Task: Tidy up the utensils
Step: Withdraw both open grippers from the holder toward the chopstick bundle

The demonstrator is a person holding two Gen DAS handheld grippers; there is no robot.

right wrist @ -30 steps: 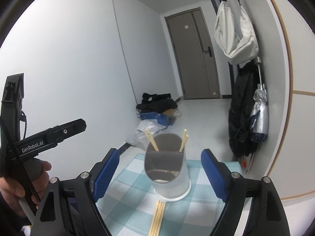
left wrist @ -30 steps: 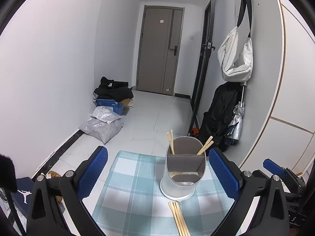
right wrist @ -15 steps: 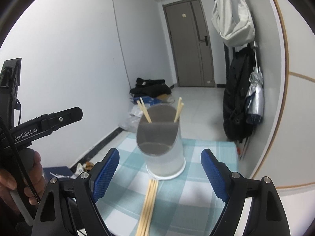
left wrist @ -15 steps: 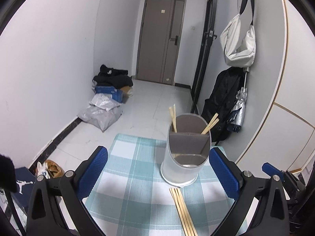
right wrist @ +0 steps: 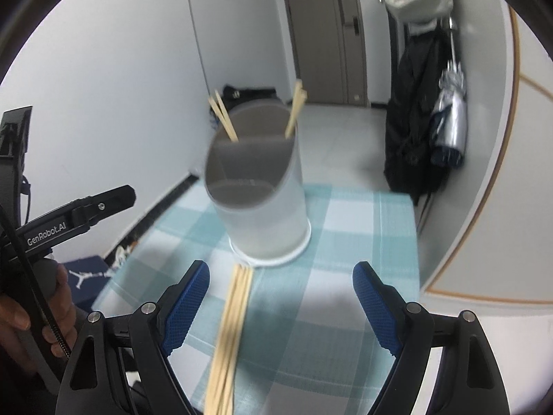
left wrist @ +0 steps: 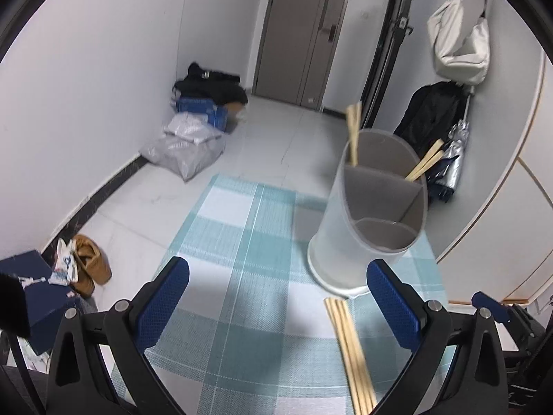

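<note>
At the far left of the right wrist view, a person's hand [right wrist: 33,314] is seen around the handle of the left gripper [left wrist: 274,301]. In the left wrist view the fingers [left wrist: 164,302] of this gripper are spread wide apart, and nothing is held between them; only the checked cloth [left wrist: 242,242] on the tabletop is seen in the gap. On the floor at the left, a brown shoe [left wrist: 91,264] and a dark blue box [left wrist: 29,276] are placed, and further back a grey bag [left wrist: 185,150] is lying against the wall.

Near the middle of the cloth a bundle of loose chopsticks [right wrist: 231,325] is laid flat, with its far end just in front of the base of the utensil holder [right wrist: 257,186]. The holder is a pale round container which stands upright on the cloth and is divided inside by grey partitions. In its rear compartment two pairs of chopsticks are leaned, one pair [right wrist: 223,116] to the left and one pair [right wrist: 295,107] to the right.

The right gripper [right wrist: 281,304] is held above the near part of the cloth, and its fingers [right wrist: 188,304] are also set wide apart with nothing gripped; the loose chopsticks lie below the gap, close to the left finger. At the right, a black jacket [right wrist: 413,114] and a folded umbrella [right wrist: 449,110] are hung against the wall.
</note>
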